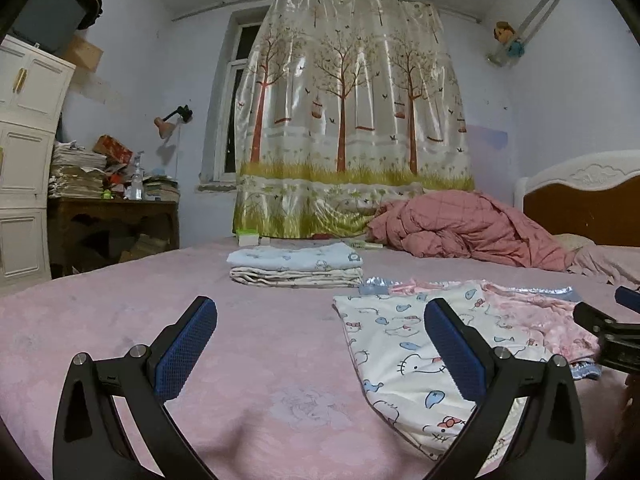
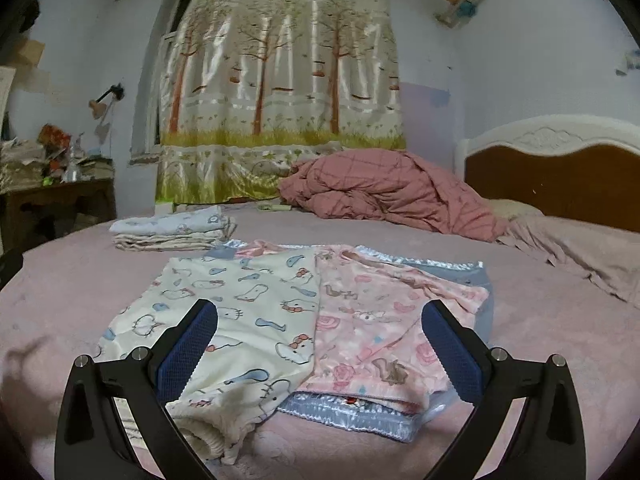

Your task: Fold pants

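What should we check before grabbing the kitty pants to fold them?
1. Left hand-held gripper open and empty: ok.
2. Right hand-held gripper open and empty: ok.
3. White cartoon-cat print pants lying flat on the pink bedsheet: ok.
4. Pants free of other clothes: not ok, they overlap the pink rose-print garment.
5. Folded fabric stack out of the way: ok.
6. Waistband untwisted: cannot tell.
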The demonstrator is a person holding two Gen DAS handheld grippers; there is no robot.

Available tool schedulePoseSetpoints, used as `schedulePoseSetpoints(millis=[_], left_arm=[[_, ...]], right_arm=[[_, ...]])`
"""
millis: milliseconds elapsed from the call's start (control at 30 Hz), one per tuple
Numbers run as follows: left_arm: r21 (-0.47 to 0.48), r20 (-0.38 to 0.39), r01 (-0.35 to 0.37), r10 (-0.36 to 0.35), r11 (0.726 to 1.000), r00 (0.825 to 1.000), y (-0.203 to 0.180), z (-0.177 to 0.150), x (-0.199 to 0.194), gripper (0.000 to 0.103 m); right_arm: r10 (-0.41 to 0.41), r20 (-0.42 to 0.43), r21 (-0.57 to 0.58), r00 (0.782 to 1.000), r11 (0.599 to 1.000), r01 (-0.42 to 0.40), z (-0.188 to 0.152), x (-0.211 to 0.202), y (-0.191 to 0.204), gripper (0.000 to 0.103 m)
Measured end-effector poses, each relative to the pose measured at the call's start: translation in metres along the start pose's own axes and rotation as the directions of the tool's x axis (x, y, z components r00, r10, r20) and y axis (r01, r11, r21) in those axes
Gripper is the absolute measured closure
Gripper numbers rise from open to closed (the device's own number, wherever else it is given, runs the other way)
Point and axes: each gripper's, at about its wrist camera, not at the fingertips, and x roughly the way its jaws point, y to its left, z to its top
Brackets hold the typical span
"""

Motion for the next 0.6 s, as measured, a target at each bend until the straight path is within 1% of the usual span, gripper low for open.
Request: schedulePoseSetpoints(millis=[33,67,100,133,233,267,333,400,433,500,533,600], left_arm=[[0.002,0.003,0.001,-0.001,1.0,1.0,0.0,0.0,-0.001,0.0],[0.007,0.009,0.002,-0.002,1.0,1.0,-0.002,0.001,-0.003,0.0],[0.016,0.015,0.002,-0.002,1.0,1.0,-0.004,0.001,-0.003,0.0],[0.031,0.019,-0.002,0.002,1.0,1.0,-0.007,0.001,-0.004,0.0],[0.077,0.024,0.001,-0.003,0.997,1.0,-0.017,0.002,-0.006,0.0],[0.085,0.027,0.017,-0.019,0.996,0.999,-0.018,0.003,-0.008,0.0],[0.09,0.033,0.018,-0.021,0.996,0.999,-0.02,0.008,-0.008,0.0],[0.095,0.053,0.043,-0.048,0.995,0.997,-0.021,0.018,-0.01,0.0],[0.096,0.063,0.051,-0.057,0.994,0.996,-0.022,0.025,-0.011,0.0],[0.095,0.066,0.075,-0.082,0.993,0.994,-0.024,0.043,-0.008,0.0],[0.087,0.071,0.09,-0.096,0.992,0.993,-0.025,0.053,-0.005,0.0],[0.077,0.103,0.116,-0.123,0.99,0.987,-0.029,0.075,-0.002,0.0]], right_arm=[[0.052,0.005,0.0,0.999,0.999,-0.052,-0.001,-0.003,0.0,0.0],[0.126,0.019,0.017,0.992,0.992,-0.127,-0.002,-0.007,-0.004,0.0],[0.178,0.043,0.031,0.983,0.983,-0.179,-0.003,-0.012,-0.007,0.0],[0.188,0.069,0.038,0.98,0.981,-0.191,-0.003,-0.016,-0.01,0.0],[0.129,0.104,0.038,0.986,0.99,-0.134,-0.003,-0.025,-0.01,0.0],[0.105,0.102,0.034,0.989,0.993,-0.109,-0.003,-0.026,-0.009,0.0],[0.083,0.087,0.021,0.993,0.996,-0.085,-0.002,-0.027,-0.006,0.0],[0.129,0.046,-0.004,0.991,0.992,-0.129,0.007,-0.025,-0.006,0.0],[0.136,0.049,-0.006,0.99,0.991,-0.136,0.013,-0.024,-0.008,0.0],[0.123,0.098,0.001,0.988,0.992,-0.124,0.027,-0.028,-0.016,0.0],[0.106,0.133,0.014,0.985,0.994,-0.109,0.039,-0.029,-0.024,0.0],[0.1,0.157,0.038,0.982,0.993,-0.108,0.06,-0.027,-0.034,0.0]])
